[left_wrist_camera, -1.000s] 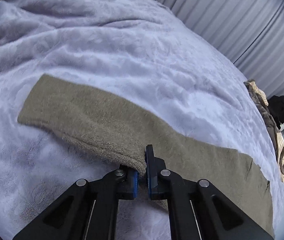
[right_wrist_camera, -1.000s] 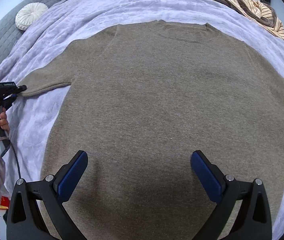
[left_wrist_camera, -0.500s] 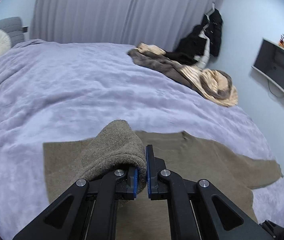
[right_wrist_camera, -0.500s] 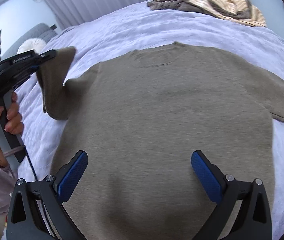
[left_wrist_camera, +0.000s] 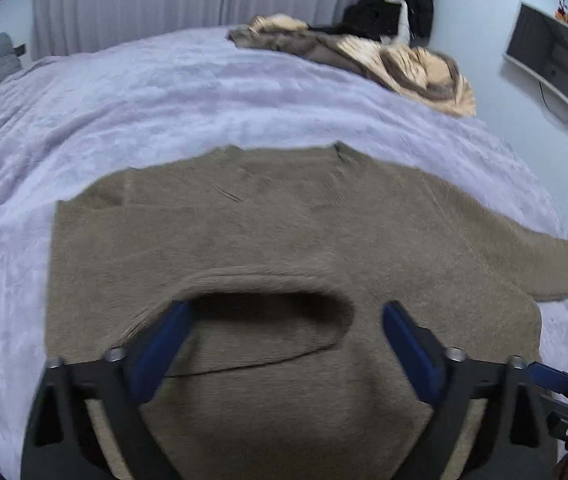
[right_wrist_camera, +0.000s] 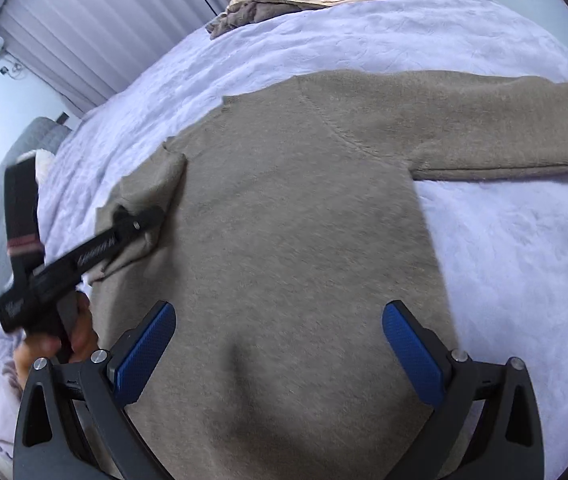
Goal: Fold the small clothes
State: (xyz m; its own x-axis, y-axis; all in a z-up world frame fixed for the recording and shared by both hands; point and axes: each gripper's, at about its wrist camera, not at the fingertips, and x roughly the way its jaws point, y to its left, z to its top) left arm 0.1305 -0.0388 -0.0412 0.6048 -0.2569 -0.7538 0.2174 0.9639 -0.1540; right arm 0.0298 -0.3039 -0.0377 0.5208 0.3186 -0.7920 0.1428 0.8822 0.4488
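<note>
Blue-padded, the left gripper [left_wrist_camera: 284, 338] hangs wide apart over the taupe sweater [left_wrist_camera: 284, 240], empty; the right gripper [right_wrist_camera: 280, 344] is likewise spread and empty. 1 sleeve [left_wrist_camera: 244, 304] lies folded onto the body, which is flat mid-bed [left_wrist_camera: 164, 92]. Crumpled clothes [left_wrist_camera: 384, 56] sit at the far edge.

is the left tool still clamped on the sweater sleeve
No: the left tool stands wide open over the sweater, and the folded sleeve lies loose between its fingers.
</note>
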